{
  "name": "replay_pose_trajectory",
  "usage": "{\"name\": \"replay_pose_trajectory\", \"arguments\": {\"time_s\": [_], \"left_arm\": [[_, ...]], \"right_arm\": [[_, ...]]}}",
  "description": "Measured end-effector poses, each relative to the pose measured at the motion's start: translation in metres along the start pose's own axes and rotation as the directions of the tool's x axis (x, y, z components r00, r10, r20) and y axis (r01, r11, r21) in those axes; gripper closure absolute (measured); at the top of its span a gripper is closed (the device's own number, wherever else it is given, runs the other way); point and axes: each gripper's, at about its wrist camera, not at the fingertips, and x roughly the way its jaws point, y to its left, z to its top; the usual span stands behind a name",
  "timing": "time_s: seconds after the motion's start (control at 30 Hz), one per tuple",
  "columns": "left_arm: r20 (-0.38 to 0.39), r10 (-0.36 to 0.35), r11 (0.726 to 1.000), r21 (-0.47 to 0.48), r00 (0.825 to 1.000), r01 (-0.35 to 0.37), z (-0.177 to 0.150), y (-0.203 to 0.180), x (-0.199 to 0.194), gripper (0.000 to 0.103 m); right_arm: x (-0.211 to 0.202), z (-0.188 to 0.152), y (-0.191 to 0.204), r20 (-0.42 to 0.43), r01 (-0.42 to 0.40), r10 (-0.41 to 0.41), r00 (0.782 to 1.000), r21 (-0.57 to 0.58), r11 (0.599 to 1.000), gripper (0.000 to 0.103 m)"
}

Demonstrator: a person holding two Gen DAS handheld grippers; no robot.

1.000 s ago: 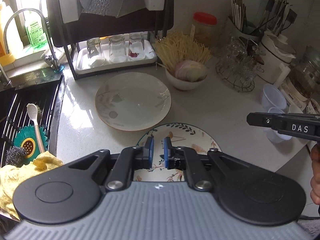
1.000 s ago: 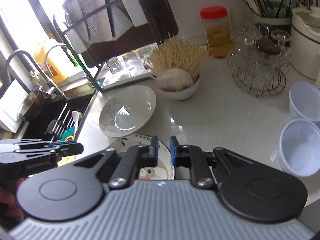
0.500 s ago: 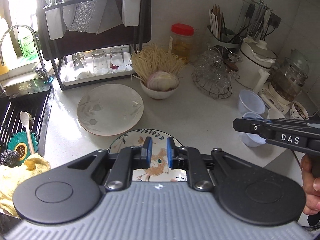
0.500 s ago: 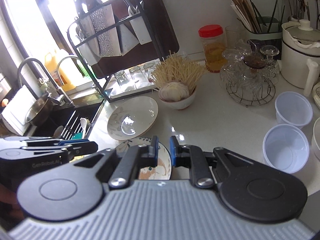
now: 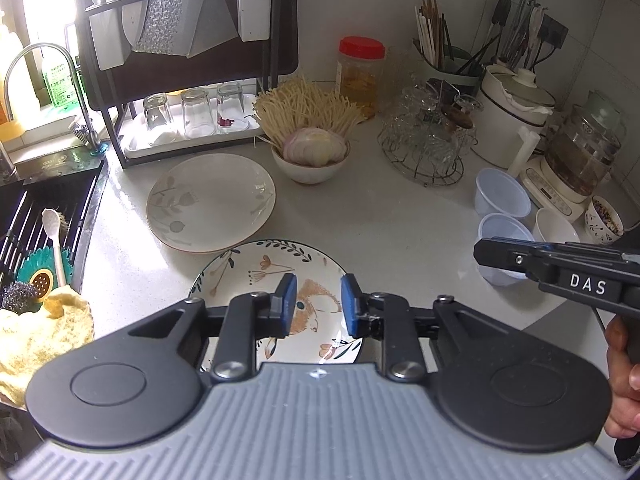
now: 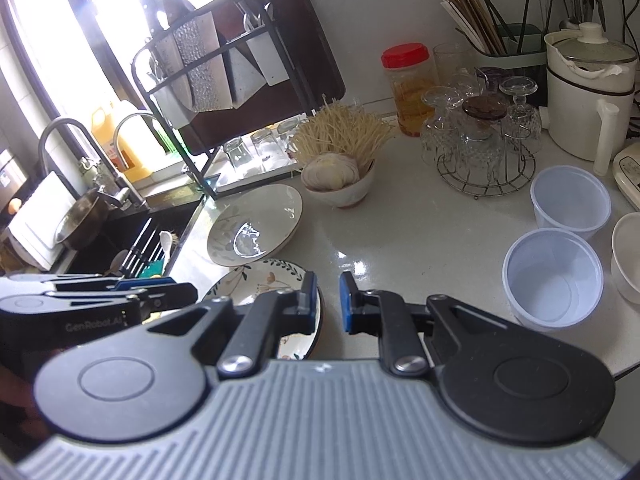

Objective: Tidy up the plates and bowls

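A floral plate (image 5: 280, 264) (image 6: 260, 280) lies on the white counter near its front edge. Behind it sits a cream plate (image 5: 212, 200) (image 6: 256, 224) with a leaf pattern. My left gripper (image 5: 318, 284) hovers over the floral plate; its jaws are opening and nothing is between them. My right gripper (image 6: 328, 280) hangs just right of that plate, blue pads almost together on nothing. A white bowl (image 5: 308, 168) holds an onion and noodles. Two clear plastic bowls (image 6: 552, 276) (image 6: 570, 196) and a white bowl (image 5: 556, 226) stand at the right.
A black dish rack (image 5: 192, 116) with upturned glasses stands at the back left beside the sink (image 5: 40, 216). A wire stand of glassware (image 5: 424, 148), a red-lidded jar (image 5: 360, 76), utensil holders and kettles line the back right. A yellow cloth (image 5: 40, 332) lies by the sink.
Both grippers have drawn back from the counter, so more of it shows. The left jaws have parted from shut to a clear gap. The plates have not moved.
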Motion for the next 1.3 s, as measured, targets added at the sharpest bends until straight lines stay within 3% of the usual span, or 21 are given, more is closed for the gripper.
{"name": "replay_pose_trajectory", "arguments": {"time_s": [0.53,0.9,1.0,1.07,1.13,1.3], "left_arm": [[-0.018,-0.026,1.0,0.011,1.0,0.026,0.025,0.046,0.029,0.068],[-0.066,-0.028,0.999,-0.016,0.997,0.027,0.042,0.113,0.069,0.068],[-0.073,-0.021,1.0,-0.016,0.997,0.02,0.045,0.133,0.081,0.06],[-0.073,-0.017,1.0,-0.013,0.997,0.016,0.048,0.144,0.088,0.054],[-0.078,-0.035,0.999,-0.024,0.996,0.033,0.051,0.156,0.097,0.051],[-0.101,-0.059,0.998,-0.024,0.993,0.057,0.057,0.181,0.124,0.049]], "right_arm": [[0.038,0.015,0.018,-0.01,0.028,-0.027,1.0,0.039,0.999,0.086],[0.092,0.03,0.05,-0.061,0.084,-0.082,0.995,0.021,0.996,0.086],[0.111,0.03,0.055,-0.09,0.118,-0.115,0.989,0.031,0.993,0.085],[0.122,0.03,0.056,-0.108,0.13,-0.124,0.986,0.049,0.99,0.06],[0.131,0.03,0.058,-0.115,0.129,-0.119,0.986,0.076,0.989,0.045],[0.155,0.031,0.062,-0.154,0.117,-0.097,0.983,0.125,0.985,0.045]]}}
